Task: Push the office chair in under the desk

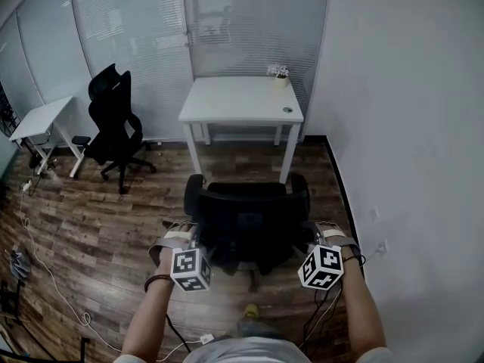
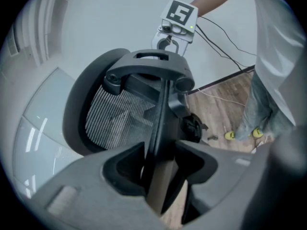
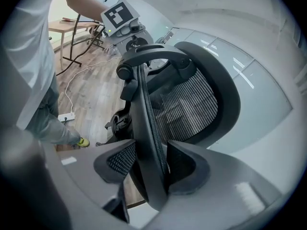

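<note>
A black mesh office chair (image 1: pixel 246 218) stands on the wood floor just in front of the white desk (image 1: pixel 242 100), its backrest towards me. My left gripper (image 1: pixel 197 239) clamps the backrest's left edge. My right gripper (image 1: pixel 310 237) clamps its right edge. In the left gripper view the backrest frame (image 2: pixel 160 109) runs between the jaws of the left gripper (image 2: pixel 160 176), with the right gripper (image 2: pixel 168 42) at the far edge. In the right gripper view the frame (image 3: pixel 146 123) sits pinched in the right gripper (image 3: pixel 151 169). The chair's seat and base are mostly hidden.
A small plant pot (image 1: pixel 280 74) stands on the desk's back right corner. A second black chair (image 1: pixel 115 123) and a small white table (image 1: pixel 41 119) are at the left. The white wall (image 1: pixel 408 127) runs close on the right. Cables (image 1: pixel 45 271) and a power strip (image 1: pixel 206 339) lie on the floor.
</note>
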Available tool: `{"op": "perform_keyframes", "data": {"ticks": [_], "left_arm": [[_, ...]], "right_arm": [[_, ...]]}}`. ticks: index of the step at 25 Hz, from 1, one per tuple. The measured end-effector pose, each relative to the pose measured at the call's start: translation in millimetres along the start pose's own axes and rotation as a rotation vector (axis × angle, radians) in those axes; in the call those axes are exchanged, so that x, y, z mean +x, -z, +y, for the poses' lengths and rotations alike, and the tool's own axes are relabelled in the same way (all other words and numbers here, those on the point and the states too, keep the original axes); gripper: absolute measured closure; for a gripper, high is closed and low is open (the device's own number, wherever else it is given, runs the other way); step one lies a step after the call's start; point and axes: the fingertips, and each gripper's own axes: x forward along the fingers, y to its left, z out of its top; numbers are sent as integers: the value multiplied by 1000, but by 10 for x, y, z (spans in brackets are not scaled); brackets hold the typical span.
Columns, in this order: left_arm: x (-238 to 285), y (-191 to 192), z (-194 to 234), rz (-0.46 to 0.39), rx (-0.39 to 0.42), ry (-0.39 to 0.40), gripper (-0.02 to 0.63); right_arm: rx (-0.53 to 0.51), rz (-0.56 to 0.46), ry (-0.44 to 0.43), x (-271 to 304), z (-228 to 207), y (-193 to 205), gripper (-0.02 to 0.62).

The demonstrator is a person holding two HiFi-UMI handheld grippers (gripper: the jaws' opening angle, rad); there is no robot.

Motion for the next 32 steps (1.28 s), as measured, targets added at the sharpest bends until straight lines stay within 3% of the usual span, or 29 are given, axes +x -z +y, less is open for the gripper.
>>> {"op": "perform_keyframes", "data": {"ticks": [19, 32], "left_arm": [[1253, 504, 1659, -1, -15, -16, 399], [2229, 923, 2946, -21, -1, -39, 399]], "right_arm": [[-20, -32, 12, 1377, -1629, -118, 397], [31, 27, 12, 2448, -2880, -201, 390]]}}
